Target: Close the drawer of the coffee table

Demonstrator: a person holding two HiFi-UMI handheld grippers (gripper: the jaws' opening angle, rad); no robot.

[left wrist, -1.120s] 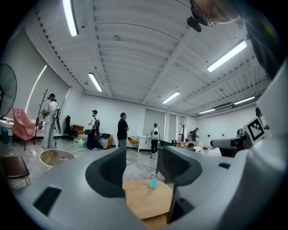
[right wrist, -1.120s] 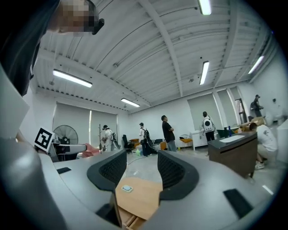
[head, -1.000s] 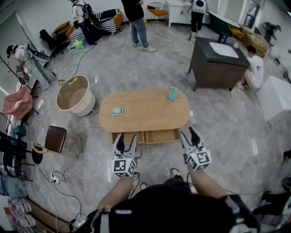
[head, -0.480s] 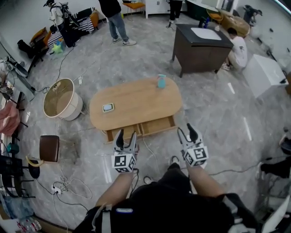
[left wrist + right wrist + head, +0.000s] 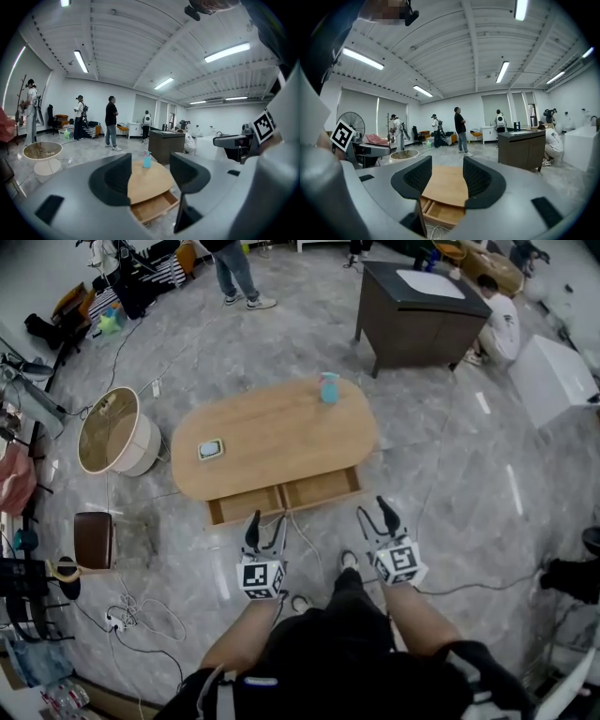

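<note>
The drawer [image 5: 284, 500] stands pulled out from the near edge of the oval counter [image 5: 272, 427]. The left tongs [image 5: 264, 519] and right tongs [image 5: 373, 510] hover near its front, both spread apart and empty. A white cable [image 5: 302, 542] lies on the open grey floor [image 5: 450, 484] between them.
</note>
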